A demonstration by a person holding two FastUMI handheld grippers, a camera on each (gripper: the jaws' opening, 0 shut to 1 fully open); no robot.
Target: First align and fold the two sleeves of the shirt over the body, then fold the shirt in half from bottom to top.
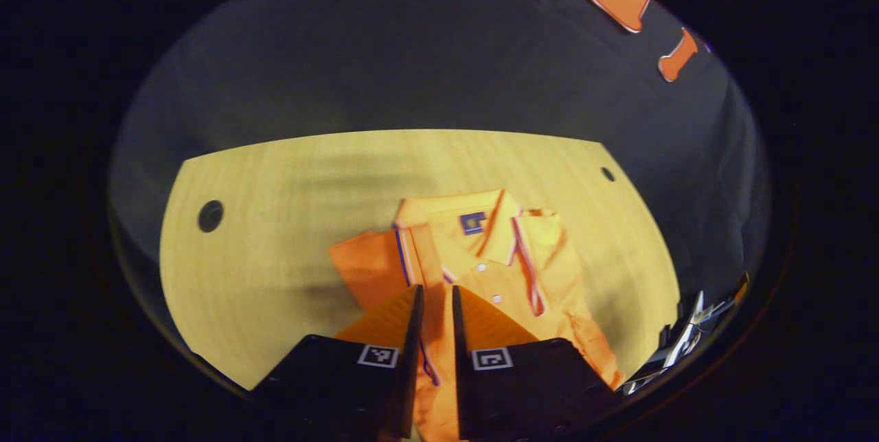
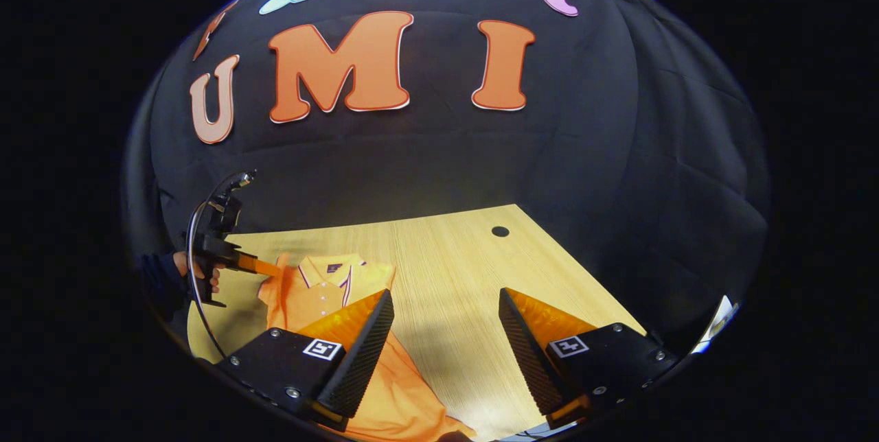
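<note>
An orange polo shirt (image 1: pixel 494 270) with a striped collar lies on the wooden table (image 1: pixel 275 222), collar towards the far side. My left gripper (image 1: pixel 436 291) hangs over its near left part, shut on a sleeve (image 1: pixel 431 366) whose striped cuff shows in the narrow gap between the fingers. In the right gripper view a hand holds that left gripper (image 2: pixel 264 267) at the left shoulder of the shirt (image 2: pixel 323 291), where the cloth is raised a little. My right gripper (image 2: pixel 446 294) stands open above bare table to the right of the shirt, with nothing between its fingers.
The table has round cable holes (image 1: pixel 210 215) (image 1: pixel 608 173) near its far corners, one also in the right gripper view (image 2: pixel 500 230). Black cloth walls close the booth behind the table (image 2: pixel 446 250). The right gripper (image 1: pixel 687 346) shows at the right edge of the left gripper view.
</note>
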